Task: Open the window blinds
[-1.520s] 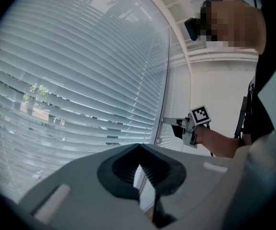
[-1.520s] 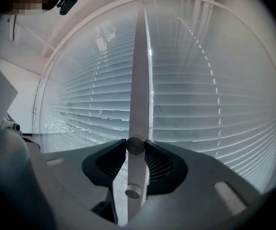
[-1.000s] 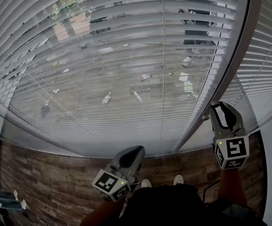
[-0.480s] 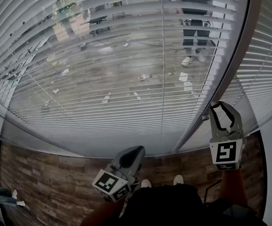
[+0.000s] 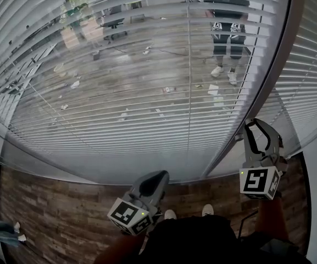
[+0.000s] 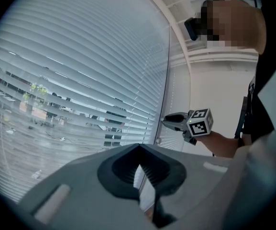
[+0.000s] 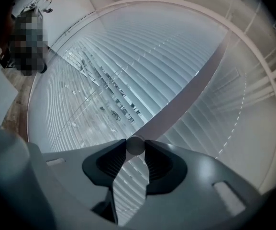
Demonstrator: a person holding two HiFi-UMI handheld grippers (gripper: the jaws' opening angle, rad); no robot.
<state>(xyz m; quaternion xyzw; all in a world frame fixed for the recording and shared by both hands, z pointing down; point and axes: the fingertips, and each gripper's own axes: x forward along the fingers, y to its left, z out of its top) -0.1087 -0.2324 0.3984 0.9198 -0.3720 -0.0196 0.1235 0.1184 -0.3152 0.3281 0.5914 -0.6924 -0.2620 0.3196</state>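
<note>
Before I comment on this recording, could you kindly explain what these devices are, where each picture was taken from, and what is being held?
There is no robot here. A person stands on a wooden floor in front of window blinds with a hand-held two-jaw gripper in each hand. The marker cubes belong to the grippers. The head view comes from a camera on the person's head, looking steeply down. The other two views come from cameras riding on each gripper, looking along its jaws. The left gripper is shut and holds nothing. The right gripper is closed on a small round knob, probably the end of the blinds' tilt rod. The slats are tilted enough to see outside.
</note>
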